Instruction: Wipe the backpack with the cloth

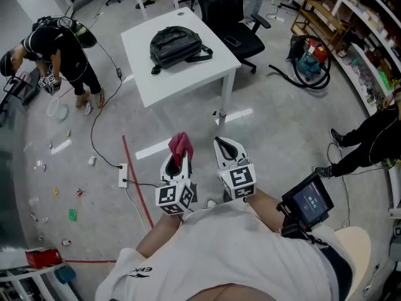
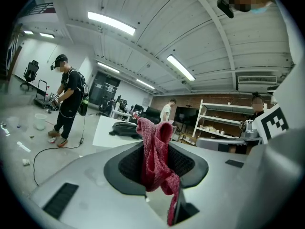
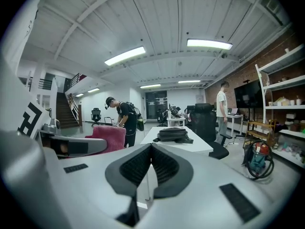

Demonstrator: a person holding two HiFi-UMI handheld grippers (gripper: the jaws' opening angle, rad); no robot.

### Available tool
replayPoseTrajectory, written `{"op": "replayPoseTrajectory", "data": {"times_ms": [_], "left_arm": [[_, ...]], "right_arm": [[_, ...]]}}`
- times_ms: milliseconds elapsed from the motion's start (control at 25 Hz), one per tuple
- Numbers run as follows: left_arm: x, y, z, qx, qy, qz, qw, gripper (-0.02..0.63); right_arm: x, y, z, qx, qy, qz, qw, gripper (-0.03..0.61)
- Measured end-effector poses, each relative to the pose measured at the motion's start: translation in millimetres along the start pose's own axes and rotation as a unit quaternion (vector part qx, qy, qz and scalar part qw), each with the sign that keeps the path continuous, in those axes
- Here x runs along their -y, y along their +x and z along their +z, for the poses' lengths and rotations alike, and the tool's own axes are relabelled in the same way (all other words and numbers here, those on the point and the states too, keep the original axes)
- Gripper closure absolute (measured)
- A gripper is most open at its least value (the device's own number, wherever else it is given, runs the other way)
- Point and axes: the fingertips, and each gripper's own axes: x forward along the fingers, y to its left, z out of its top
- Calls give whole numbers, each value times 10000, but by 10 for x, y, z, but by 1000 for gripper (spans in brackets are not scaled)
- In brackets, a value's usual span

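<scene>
tongs of the left gripper [image 1: 179,158] are pressed together on a red cloth [image 1: 180,145], pinching it at the fold so that one bunch stands up past the tips and a tail hangs down between the pads. in the left gripper view the cloth [image 2: 153,149] fills the middle. a person in black [image 2: 68,99] stands over the littered floor at the far left of that view. the black backpack [image 2: 125,129] shows low behind the cloth.

just beside it, the right gripper [image 1: 227,148] has its tongs pressed together too, with nothing between them; the right gripper view shows the two dark pads meeting in a thin seam [image 3: 151,151]. both grippers hang close to the person's body, over bare grey floor, well apart from the backpack.

ahead stands a white table [image 1: 188,83] with the backpack [image 1: 178,47] lying on its top, straps spread toward the near right corner. a red line [image 1: 135,182] and a white power strip [image 1: 123,175] lie on the floor left of the grippers. right of the table is a black office chair [image 1: 241,37], and farther right a vacuum cleaner [image 1: 311,58] with a coiled hose beside the shelves [image 1: 366,36].
</scene>
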Motion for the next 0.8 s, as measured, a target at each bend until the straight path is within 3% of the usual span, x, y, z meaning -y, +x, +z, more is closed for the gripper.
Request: {"op": "replayPoseTrajectory", "data": {"times_ms": [320, 800], "left_arm": [[62, 704, 132, -26, 113, 137, 9998, 494], [524, 1859, 255, -60, 287, 148, 9995, 494]], "right_arm": [[587, 496, 155, 82, 109, 137, 9998, 575], [1691, 987, 290, 122, 239, 281, 9992, 575]]}}
